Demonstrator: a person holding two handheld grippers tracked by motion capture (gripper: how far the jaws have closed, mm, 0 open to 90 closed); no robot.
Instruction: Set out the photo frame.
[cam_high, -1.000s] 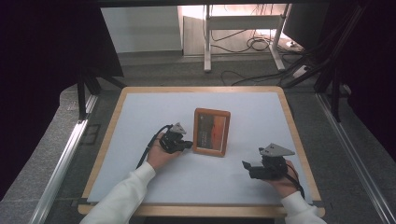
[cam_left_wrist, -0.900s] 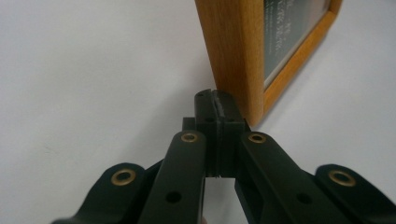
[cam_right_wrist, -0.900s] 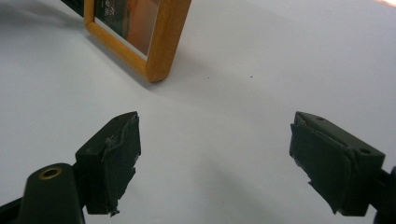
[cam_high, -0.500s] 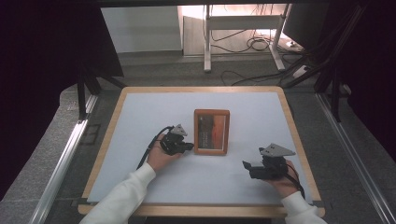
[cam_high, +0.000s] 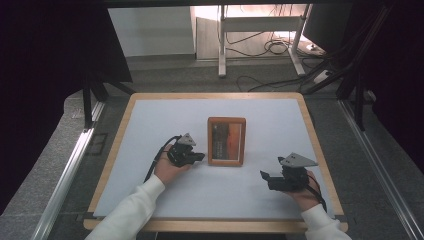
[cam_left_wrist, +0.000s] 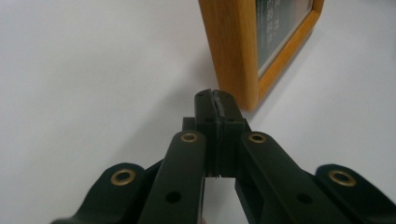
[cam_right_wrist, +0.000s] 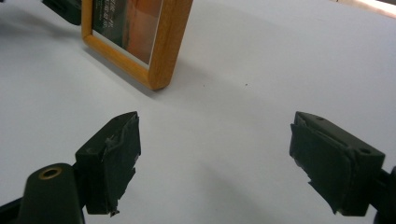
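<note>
- Lying flat mid-table: small rectangular wooden picture frame (cam_high: 226, 141), light orange-brown border, glazed front facing up, dark panel on one side of the print and an orange-red one on the other.
- Frame sits on the white table sheet (cam_high: 260, 200) inside the pale wooden table edge (cam_high: 116, 145), roughly centred.
- Long axis runs away from the person, toward the far edge; short sides face near and far.
- Left gripper (cam_high: 198, 157), black with a grey three-cornered plate: just beside the frame's left long edge near its near corner, tips pointed at it. Left gripper view puts the frame corner (cam_left_wrist: 243, 56) right past the tips; contact can't be told.
- Left jaws pressed together, nothing between them.
- Right gripper (cam_high: 266, 176): well apart from the frame, near-right of it, pointing left.
- Right jaws spread wide, bare sheet between them; frame corner (cam_right_wrist: 161, 56) sits ahead and left.
</note>
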